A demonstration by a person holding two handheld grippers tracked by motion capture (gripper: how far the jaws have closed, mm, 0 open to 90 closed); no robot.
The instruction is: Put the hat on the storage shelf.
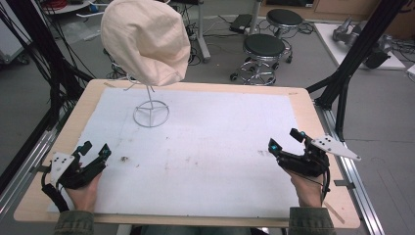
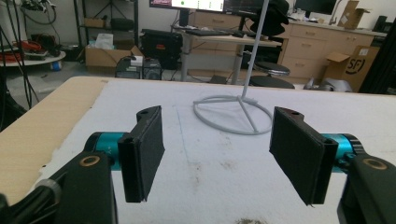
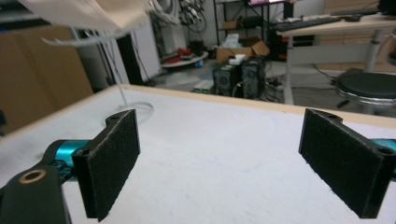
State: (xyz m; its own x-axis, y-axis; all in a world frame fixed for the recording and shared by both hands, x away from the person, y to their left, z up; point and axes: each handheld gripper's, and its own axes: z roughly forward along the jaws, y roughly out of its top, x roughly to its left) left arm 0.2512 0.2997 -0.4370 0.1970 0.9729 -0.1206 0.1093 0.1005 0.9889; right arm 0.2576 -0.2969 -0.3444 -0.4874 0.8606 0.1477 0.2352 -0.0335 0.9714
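Observation:
A cream cloth hat (image 1: pixel 145 39) sits on top of a white wire stand (image 1: pixel 151 113) at the back left of the table. The stand's ring base (image 2: pixel 233 114) lies ahead of my left gripper, and the hat's lower edge (image 3: pixel 88 13) shows at the top left of the right gripper view. My left gripper (image 1: pixel 96 149) rests near the front left of the table, open, with nothing between its pads (image 2: pixel 142 151). Near the front right, my right gripper (image 1: pixel 285 139) is also open and empty, its pads (image 3: pixel 109 161) wide apart.
A white mat (image 1: pixel 195 147) covers most of the wooden table (image 1: pixel 313 117). A small dark smudge (image 1: pixel 124 158) marks the mat near my left gripper. Black frame struts (image 1: pixel 342 83) rise at the right edge, and stools (image 1: pixel 264 46) stand beyond the table.

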